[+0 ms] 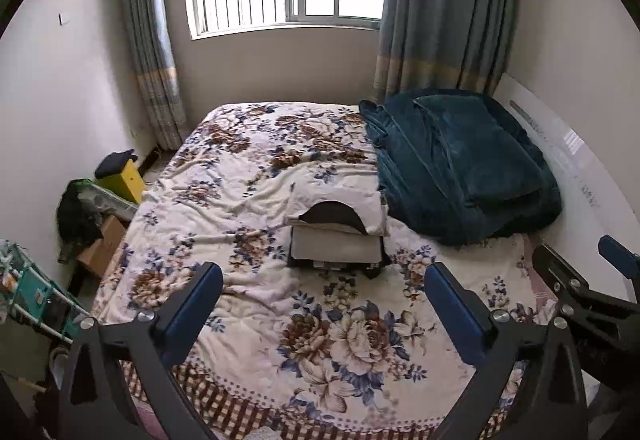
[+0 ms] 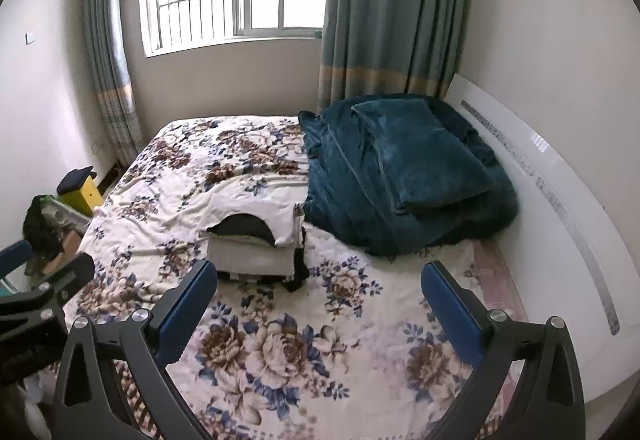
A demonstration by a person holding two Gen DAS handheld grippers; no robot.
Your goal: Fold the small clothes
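Both claws released, empty: left gripper (image 1: 323,290), right gripper (image 2: 319,288). Folded clothes stack (image 1: 338,236) lies ahead of them on the bed (image 1: 248,175), beside the teal blanket (image 1: 460,163), neckline facing the grippers, long axis crosswise.

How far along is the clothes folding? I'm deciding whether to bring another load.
Done: a stack of folded clothes sits mid-bed on the floral bedspread, with a white garment folded on top. In hand: nothing; the left gripper and right gripper both hover open and empty over the bedspread. Left: no loose small clothes show on the bed, so this batch looks finished or nearly so.
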